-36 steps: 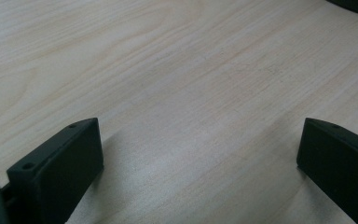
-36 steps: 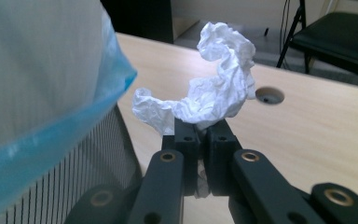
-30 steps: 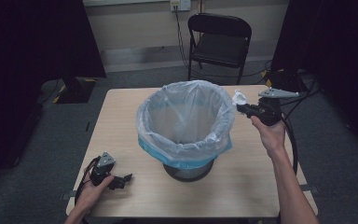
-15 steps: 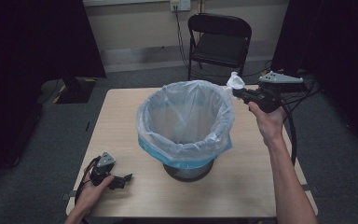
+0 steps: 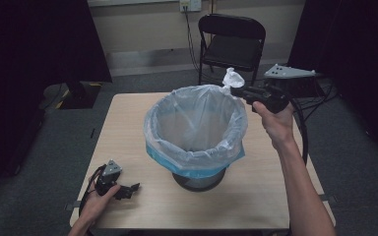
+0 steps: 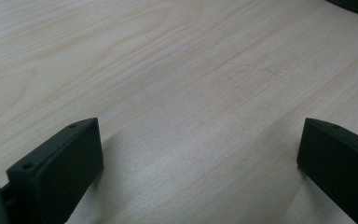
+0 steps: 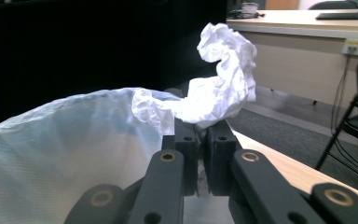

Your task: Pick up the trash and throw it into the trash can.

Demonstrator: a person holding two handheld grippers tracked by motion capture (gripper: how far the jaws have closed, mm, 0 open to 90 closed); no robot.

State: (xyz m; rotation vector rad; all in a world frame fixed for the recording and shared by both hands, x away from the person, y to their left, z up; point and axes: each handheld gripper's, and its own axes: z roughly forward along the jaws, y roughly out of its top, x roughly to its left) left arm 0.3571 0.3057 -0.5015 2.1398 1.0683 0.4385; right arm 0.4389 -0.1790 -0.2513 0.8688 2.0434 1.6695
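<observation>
A bin (image 5: 197, 177) lined with a pale bag (image 5: 194, 125) was seen at the middle of the wooden table (image 5: 128, 118), with bare tabletop left on every side, widest toward the left and near edges. A folding chair (image 5: 231, 46) stood on the floor beyond the far edge, well apart from the table. The right gripper (image 5: 237, 92) was held above the bin's far right rim, raised off the table, with open air around it; in the right gripper view its jaws were seen pressed nearly together on a crumpled white paper (image 7: 219, 93), which rose above the jaw tips just beside the bag's rim (image 7: 88, 100). The left gripper (image 5: 128, 189) was rested low at the table's near left corner, its jaws spread wide over bare wood (image 6: 182, 84) with nothing between them.
</observation>
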